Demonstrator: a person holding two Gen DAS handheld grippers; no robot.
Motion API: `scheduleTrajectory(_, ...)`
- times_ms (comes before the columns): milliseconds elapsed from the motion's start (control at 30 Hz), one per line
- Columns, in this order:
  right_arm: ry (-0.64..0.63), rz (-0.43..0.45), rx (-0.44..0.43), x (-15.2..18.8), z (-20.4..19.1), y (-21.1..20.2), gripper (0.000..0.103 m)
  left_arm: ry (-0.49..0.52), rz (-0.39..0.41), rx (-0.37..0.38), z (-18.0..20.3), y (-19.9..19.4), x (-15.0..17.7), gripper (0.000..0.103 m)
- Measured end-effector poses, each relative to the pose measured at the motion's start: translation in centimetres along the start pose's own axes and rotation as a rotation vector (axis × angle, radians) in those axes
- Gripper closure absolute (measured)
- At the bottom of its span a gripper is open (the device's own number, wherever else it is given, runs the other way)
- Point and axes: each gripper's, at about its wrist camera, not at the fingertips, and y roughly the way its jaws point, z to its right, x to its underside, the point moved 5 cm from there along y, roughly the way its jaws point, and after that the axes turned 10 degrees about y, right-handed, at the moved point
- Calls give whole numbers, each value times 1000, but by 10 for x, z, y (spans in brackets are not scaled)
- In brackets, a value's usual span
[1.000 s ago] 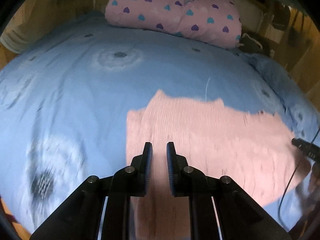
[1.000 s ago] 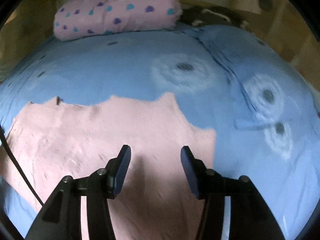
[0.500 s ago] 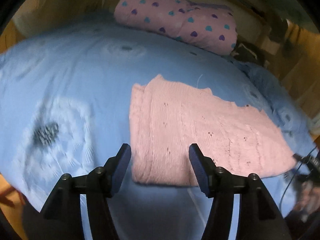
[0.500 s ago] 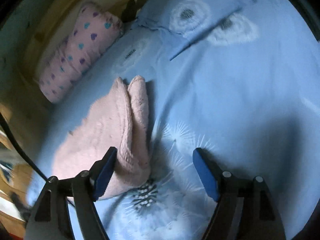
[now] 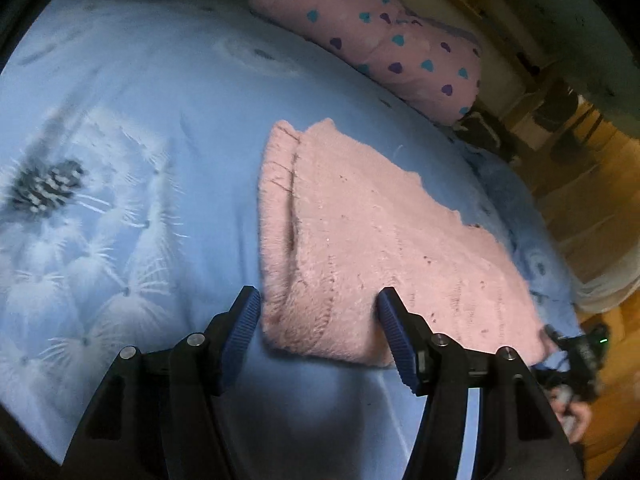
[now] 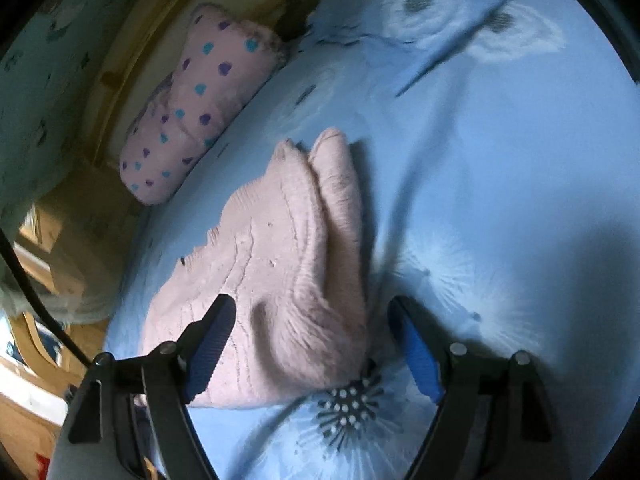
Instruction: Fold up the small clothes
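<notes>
Pink knit garment (image 5: 380, 248) lies on the bed (image 5: 160, 120), long axis running between left gripper (image 5: 320, 332) and right gripper (image 6: 312, 344); each end sits between empty, wide-apart jaws.

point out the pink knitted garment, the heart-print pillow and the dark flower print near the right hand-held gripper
pink knitted garment (image 5: 372, 240), left wrist view, middle of its top layer
pink pillow with purple and teal hearts (image 5: 372, 36), left wrist view, its centre
dark-centred flower print on the blue bedsheet (image 6: 350, 406), right wrist view, the dotted centre

Bare bedspread (image 5: 168, 128) beside sweater (image 5: 380, 240)
</notes>
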Motion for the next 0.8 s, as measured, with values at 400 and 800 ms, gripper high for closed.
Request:
scheduleTrajectory(400, 68, -10, 26, -5, 14, 5, 72, -75, 31, 110, -1, -4, 9, 100)
scheduleTrajectory(800, 150, -27, 10, 1, 5, 11, 53, -302, 136, 288, -26, -1, 9, 96)
